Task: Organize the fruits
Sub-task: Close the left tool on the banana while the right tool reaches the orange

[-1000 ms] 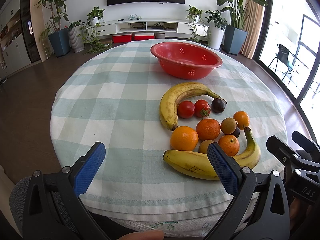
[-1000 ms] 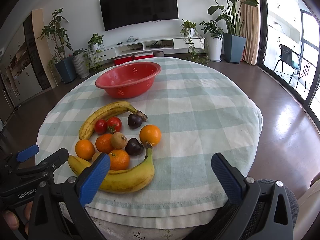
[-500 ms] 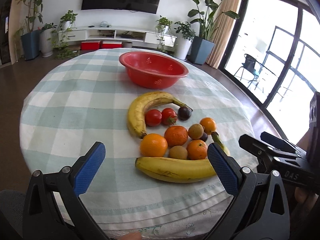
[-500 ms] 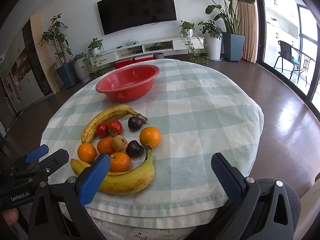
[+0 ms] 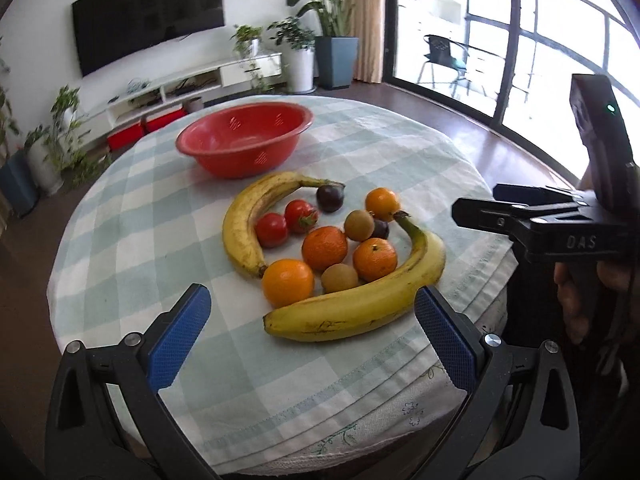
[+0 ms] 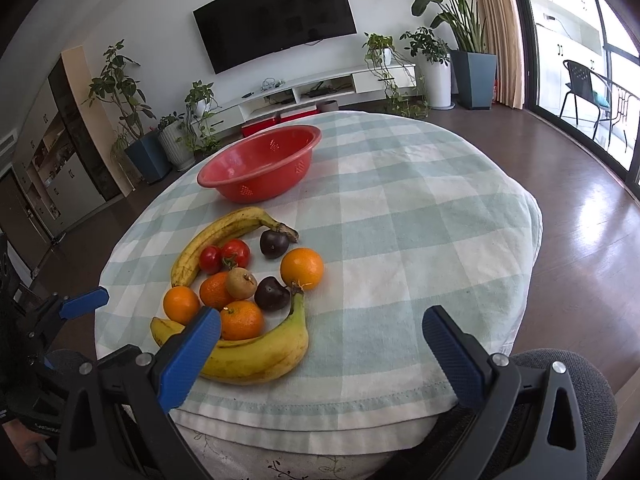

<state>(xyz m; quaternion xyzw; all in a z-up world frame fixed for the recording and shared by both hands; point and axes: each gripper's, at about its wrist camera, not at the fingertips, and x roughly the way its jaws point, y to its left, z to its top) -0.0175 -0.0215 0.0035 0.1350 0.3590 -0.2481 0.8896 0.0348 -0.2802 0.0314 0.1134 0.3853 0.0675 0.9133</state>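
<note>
Across the checked tablecloth [image 5: 132, 220] the fruit cluster [image 5: 332, 248] still lies untouched before the empty red bowl [image 5: 244, 140] (nothing sorted yet), while the left gripper [image 5: 312, 336] has swung right, both grippers' jaws wide, the right gripper [image 6: 320, 344] steady.

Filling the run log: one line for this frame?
phase: pre-grasp | left hand-held gripper: open | right hand-held gripper: open | fruits: on table | red bowl: empty

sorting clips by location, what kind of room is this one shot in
Most likely a home living room. A wall-mounted TV hangs above a low white media console, with potted plants along the wall, and the fruit lies on a round table with a checked tablecloth.
</note>
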